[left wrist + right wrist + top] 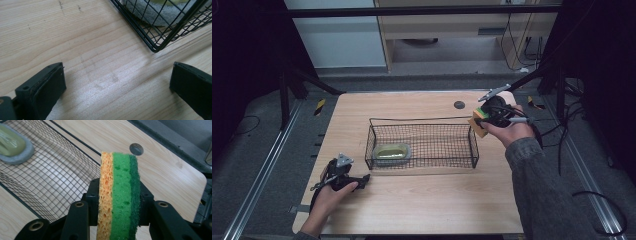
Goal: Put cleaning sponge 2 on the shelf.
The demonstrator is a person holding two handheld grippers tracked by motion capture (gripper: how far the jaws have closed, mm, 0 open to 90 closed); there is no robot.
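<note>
— Fingers of the right gripper are seen clamped on a sponge, which is held upright on its edge between the two black pads. Orange, light green and dark green layers are shown side by side.

— And where is the sponge placed in the high view?

— It is held by the right gripper just off the right end of the wire basket, above the table. Whether the basket rim is touched cannot be told.

— What is noted of the left gripper?

— Its jaws are spread wide, with bare wood between them and nothing gripped. It is rested low near the table's front left edge, close to the basket's near left corner.

— Is anything found in the basket?

— A yellow-green scrubber with a grey rim is seen lying at its left end.
</note>
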